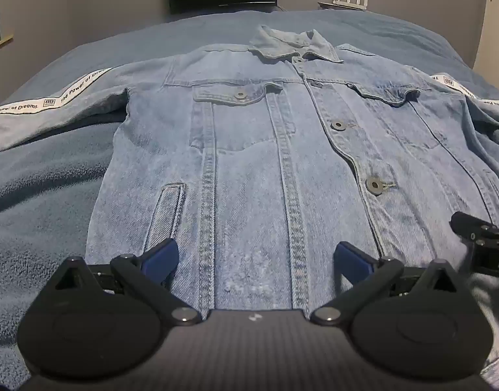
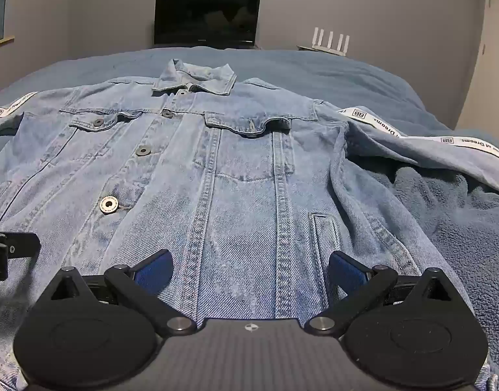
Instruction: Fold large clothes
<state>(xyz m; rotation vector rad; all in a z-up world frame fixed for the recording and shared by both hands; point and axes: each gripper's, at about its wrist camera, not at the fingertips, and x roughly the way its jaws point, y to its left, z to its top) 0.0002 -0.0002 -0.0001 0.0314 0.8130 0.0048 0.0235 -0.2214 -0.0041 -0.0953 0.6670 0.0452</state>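
The denim jacket [image 1: 282,150] lies front-up and buttoned on the bed [image 1: 53,195], spread flat over a blue fleece blanket [image 2: 461,228], its collar [image 1: 292,45] at the far end and its hem at the near end under both cameras. Both sleeves are out to the sides: the left sleeve [image 1: 53,107] runs off to the left with its white printed tape showing, and the right sleeve [image 2: 429,150] angles out to the right, slightly rumpled at the armpit. No fold is visible anywhere on the body, so the folding itself looks not yet begun; what seems done is only the laying out and smoothing.

The left gripper [image 1: 254,260] hovers over the near left part of the hem with its jaws wide apart and nothing between them. The right gripper [image 2: 249,265] sits over the near right part of the hem, jaws likewise spread wide and holding nothing. Each gripper shows at the edge of the other's view, so they stand side by side

Left to do, by my reading: bring each sleeve in across the chest, fold the sides inward, then double the body from hem toward collar. A dark screen [image 2: 207,16] and a white router [image 2: 331,40] stand beyond the far end of the bed
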